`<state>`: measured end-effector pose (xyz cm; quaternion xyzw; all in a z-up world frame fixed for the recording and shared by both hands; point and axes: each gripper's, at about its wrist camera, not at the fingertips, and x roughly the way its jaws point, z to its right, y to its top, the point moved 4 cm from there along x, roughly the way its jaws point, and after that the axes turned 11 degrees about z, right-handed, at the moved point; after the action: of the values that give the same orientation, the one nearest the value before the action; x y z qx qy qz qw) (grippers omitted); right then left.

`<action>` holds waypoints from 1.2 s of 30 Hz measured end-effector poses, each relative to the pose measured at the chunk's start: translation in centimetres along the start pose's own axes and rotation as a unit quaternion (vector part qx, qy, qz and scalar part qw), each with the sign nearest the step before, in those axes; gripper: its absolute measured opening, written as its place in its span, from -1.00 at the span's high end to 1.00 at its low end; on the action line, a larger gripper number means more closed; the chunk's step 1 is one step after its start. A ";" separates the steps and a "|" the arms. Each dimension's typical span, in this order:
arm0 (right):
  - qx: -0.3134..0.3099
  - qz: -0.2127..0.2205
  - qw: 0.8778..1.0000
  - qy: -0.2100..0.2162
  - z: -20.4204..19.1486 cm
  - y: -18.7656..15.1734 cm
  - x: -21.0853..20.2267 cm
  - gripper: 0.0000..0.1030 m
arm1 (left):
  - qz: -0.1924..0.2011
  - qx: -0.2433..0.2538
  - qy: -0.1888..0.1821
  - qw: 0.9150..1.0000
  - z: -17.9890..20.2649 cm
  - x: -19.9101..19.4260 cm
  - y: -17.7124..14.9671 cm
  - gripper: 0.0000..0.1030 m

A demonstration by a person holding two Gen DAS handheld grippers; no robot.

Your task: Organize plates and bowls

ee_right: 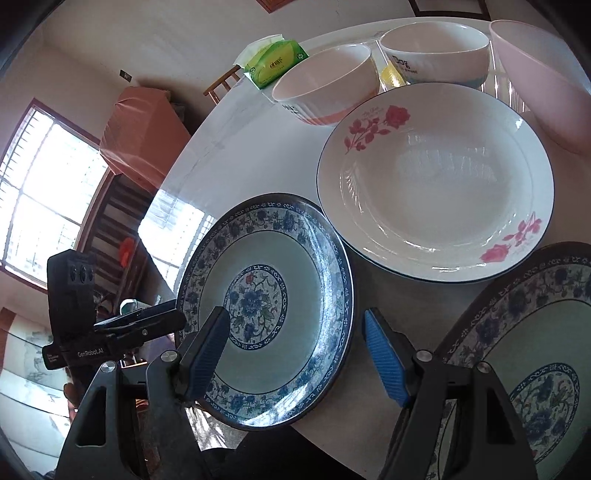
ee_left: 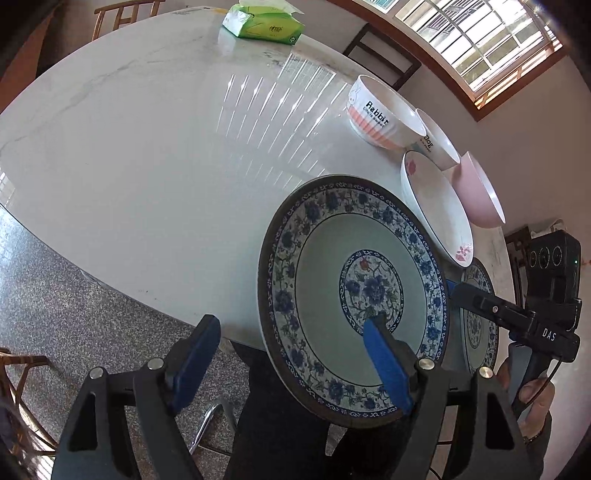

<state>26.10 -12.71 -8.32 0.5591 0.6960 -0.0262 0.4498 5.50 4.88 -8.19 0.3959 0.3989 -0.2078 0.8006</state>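
Note:
A blue floral plate [ee_left: 325, 266] [ee_right: 295, 266] sits at the near edge of the white table [ee_left: 147, 166], overhanging it. My left gripper [ee_left: 291, 358] is open, its right finger over the plate, its left finger off the table. My right gripper [ee_right: 295, 354] is open with its left finger over the same plate's near rim. A second blue floral plate [ee_right: 535, 325] [ee_left: 480, 332] lies to the right. A white rose plate [ee_right: 436, 181] [ee_left: 432, 206] lies behind. Rabbit bowl [ee_left: 380, 114] [ee_right: 325, 85], Dog bowl [ee_left: 439, 140] [ee_right: 436, 55] and pink bowl [ee_left: 480, 192] [ee_right: 543, 85] stand further back.
A green tissue pack [ee_left: 262, 22] [ee_right: 273, 62] lies at the table's far side. Wooden chairs [ee_left: 384, 55] stand around the table. The granite floor [ee_left: 55, 295] shows below the table's edge. A window [ee_right: 40, 184] is on the left.

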 end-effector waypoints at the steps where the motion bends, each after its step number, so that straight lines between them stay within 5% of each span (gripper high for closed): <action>1: 0.001 -0.002 1.000 0.001 0.0 -0.1 0.1 -0.40 | -0.004 0.007 0.004 1.000 0.2 0.1 -0.1 -0.38; 6: -0.001 -0.010 1.000 -0.002 -0.5 -0.4 0.8 -0.40 | 0.005 0.019 -0.010 1.000 1.3 0.8 -0.2 0.21; 11: -0.020 -0.007 1.000 -0.023 -1.1 -0.4 1.3 -0.36 | 0.014 0.031 0.014 0.999 1.0 0.8 -0.2 0.34; 13: -0.028 -0.004 0.999 -0.035 -1.0 -0.5 1.4 -0.21 | 0.022 0.030 0.023 0.999 0.8 0.8 -0.3 0.52; 18: -0.039 0.007 0.998 -0.052 -0.7 -0.3 1.5 0.21 | 0.046 0.028 0.043 0.998 0.1 0.4 0.0 0.53; 36: -0.051 0.014 0.998 -0.037 -3.8 1.7 5.5 0.27 | 0.124 0.018 0.093 0.988 -3.5 -2.1 3.2 0.52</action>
<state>25.41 -5.90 -8.84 0.5440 0.6711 -0.0048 0.5036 4.62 9.61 -6.27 0.4743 0.4157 -0.0769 0.7722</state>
